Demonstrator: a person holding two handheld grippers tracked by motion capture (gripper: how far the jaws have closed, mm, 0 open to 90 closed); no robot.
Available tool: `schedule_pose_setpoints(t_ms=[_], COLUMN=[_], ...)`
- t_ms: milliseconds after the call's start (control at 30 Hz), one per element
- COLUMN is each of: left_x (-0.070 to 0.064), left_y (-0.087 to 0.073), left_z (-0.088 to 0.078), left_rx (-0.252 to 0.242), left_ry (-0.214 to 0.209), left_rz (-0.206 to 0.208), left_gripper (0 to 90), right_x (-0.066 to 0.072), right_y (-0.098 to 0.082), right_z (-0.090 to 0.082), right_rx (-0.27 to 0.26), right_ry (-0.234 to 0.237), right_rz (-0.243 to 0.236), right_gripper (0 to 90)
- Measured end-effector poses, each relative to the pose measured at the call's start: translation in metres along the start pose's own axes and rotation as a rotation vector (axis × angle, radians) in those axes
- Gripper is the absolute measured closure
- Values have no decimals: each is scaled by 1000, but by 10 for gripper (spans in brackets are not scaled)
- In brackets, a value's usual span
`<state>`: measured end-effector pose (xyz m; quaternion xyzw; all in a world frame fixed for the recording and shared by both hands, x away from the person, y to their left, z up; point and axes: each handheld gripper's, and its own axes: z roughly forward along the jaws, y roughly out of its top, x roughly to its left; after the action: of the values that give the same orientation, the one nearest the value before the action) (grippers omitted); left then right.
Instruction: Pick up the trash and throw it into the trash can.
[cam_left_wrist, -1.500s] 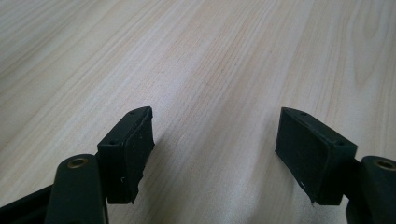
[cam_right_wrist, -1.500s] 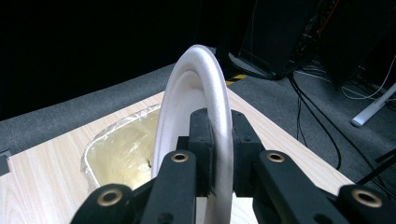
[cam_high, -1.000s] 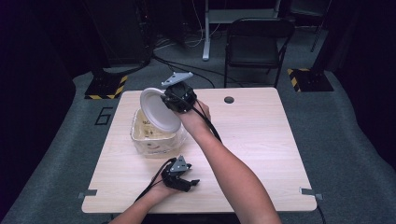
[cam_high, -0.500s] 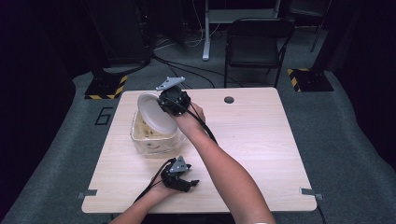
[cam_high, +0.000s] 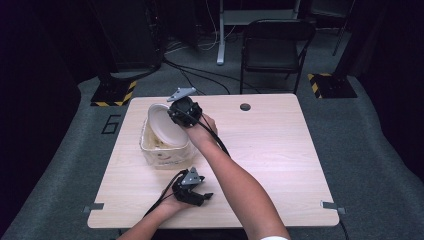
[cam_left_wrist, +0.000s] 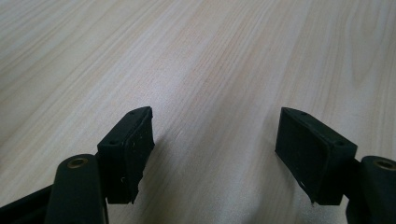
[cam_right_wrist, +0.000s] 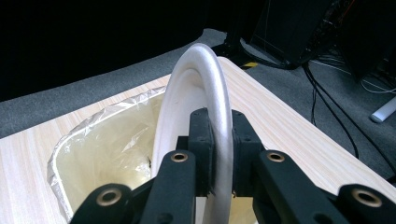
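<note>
A white plate (cam_right_wrist: 198, 93) is being held on edge by the right gripper (cam_high: 184, 111); in the right gripper view the two black jaws are being pressed against opposite faces of its rim, clenched on it, with most of the disc rising ahead of and above the jaws. The plate is being carried over a clear bin (cam_high: 165, 145) lined with a thin plastic bag (cam_right_wrist: 109, 140); the bin is lying just beyond and to the left of the jaws in that view, its mouth open; whether the plate's lower edge is touching the liner cannot be told.

The plate is being judged light and stiff, apparently of foam or moulded paper; its thick rolled rim is being judged the soundest place for a hold, as now taken; the matt surface is likely offering fair friction, though a hard squeeze is being judged liable to dent or crack the rim; a hold nearer the thin centre is not being advised.

The left gripper (cam_high: 192, 190) is being rested low at the near side of the table (cam_high: 280, 150); its jaws are being held wide apart and released, with bare wood grain between and ahead of them.
</note>
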<state>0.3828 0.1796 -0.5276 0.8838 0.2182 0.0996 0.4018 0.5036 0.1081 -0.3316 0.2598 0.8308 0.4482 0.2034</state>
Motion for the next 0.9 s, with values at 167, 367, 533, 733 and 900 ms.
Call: schedule_pose_setpoints(t_ms=[167,367,533,733,900], left_x=[0,0,0,0,0], left_y=[0,0,0,0,0], left_z=[0,0,0,0,0], left_rx=[0,1,1,3,3], left_ry=[-1,-2,0,0,-1], left_rz=[0,-1,1,2,1], left_gripper=[274,273,274,274,274], right_x=[2,4,3,-3,-8], right_y=[-1,-5,-10,-16,-24], right_z=[4,9,8,-2,-18], right_rx=[11,20,23,4,-17], right_ry=[-1,5,6,4,1], right_rz=[-1,4,9,22,38], right_gripper=[811,775,754,701,653])
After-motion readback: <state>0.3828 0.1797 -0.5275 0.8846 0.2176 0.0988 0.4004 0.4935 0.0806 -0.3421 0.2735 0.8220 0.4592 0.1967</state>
